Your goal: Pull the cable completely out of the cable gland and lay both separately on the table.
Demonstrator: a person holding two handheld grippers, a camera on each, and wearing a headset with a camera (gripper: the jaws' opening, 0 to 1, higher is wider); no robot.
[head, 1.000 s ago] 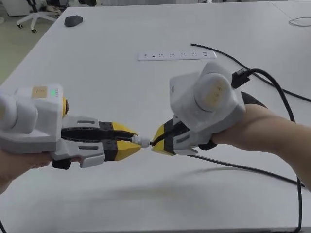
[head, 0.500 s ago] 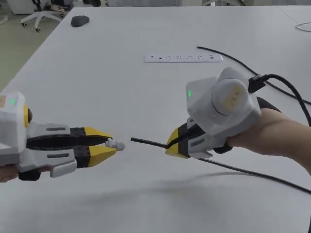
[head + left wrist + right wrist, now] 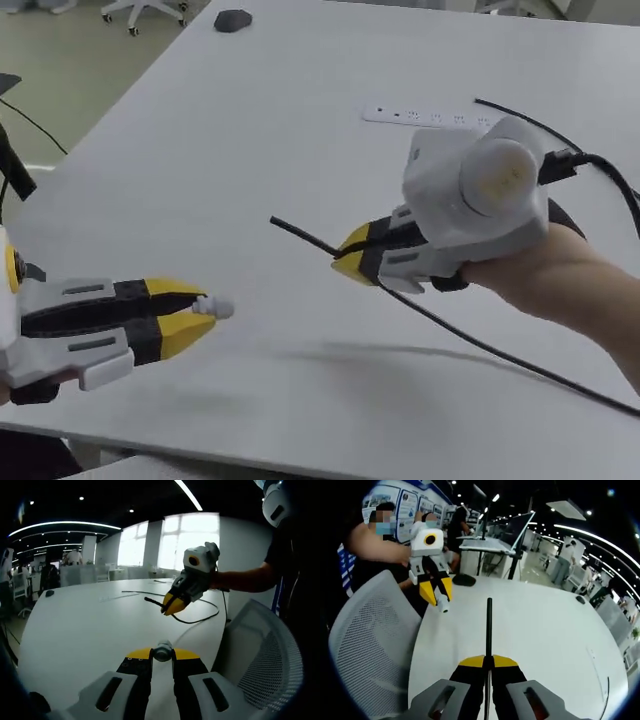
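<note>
- Left tool (image 3: pixel 203 312): head view, 8 o'clock. Jaws clamped on the cable gland (image 3: pixel 215 306), a small pale fitting that sticks out past the yellow tips and is held above the table (image 3: pixel 250 130).
- Right tool (image 3: pixel 345 258): head view, 3 o'clock of centre. Jaws pinched on the black cable (image 3: pixel 300 235). The free end points toward 10 o'clock, in the air; the rest trails off toward 4 o'clock.
- Gland and cable: well apart, with the cable fully out of the gland.
- Power strip (image 3: pixel 430 117): 1 o'clock, flat on the table.
- Dark mouse (image 3: pixel 232 19): 11 o'clock, near the far edge.
</note>
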